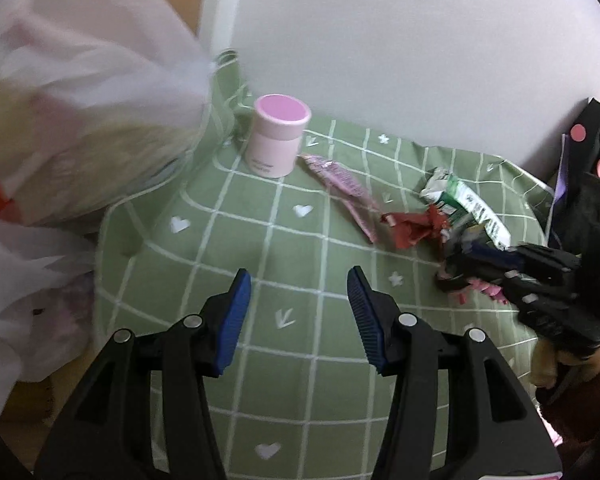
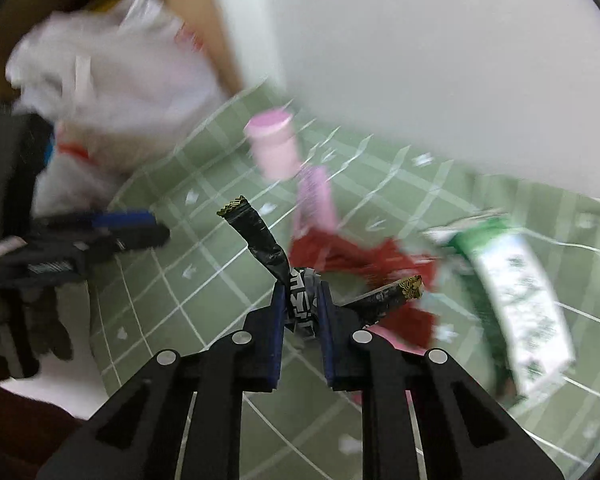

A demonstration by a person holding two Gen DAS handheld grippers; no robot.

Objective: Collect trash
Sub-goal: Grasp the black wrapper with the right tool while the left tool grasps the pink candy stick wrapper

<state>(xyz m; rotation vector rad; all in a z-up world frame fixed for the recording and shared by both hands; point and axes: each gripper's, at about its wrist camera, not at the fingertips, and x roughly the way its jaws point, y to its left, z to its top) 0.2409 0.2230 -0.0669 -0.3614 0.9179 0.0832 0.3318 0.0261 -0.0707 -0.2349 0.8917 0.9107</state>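
Observation:
My right gripper (image 2: pixel 302 292) is shut on a black wrapper (image 2: pixel 260 236) with gold ends, pinched at its middle just above the green checked cloth (image 2: pixel 204 280). Around it lie a red wrapper (image 2: pixel 360 260), a green and white wrapper (image 2: pixel 520 292) and a pink wrapper (image 2: pixel 318 196). In the left wrist view my left gripper (image 1: pixel 300 280) hangs open over the cloth (image 1: pixel 260 240) with nothing between its blue pads. The red wrapper (image 1: pixel 412 228), green and white wrapper (image 1: pixel 464 200) and pink wrapper (image 1: pixel 340 184) lie to its right, by the right gripper (image 1: pixel 448 260).
A white plastic bag (image 1: pixel 80 100) with things inside bulges at the left. A pink round canister (image 1: pixel 278 136) stands upright at the back by the white wall. A black item with pink dots (image 1: pixel 592 148) is at the right edge. A cardboard box (image 2: pixel 188 8) sits behind the bag.

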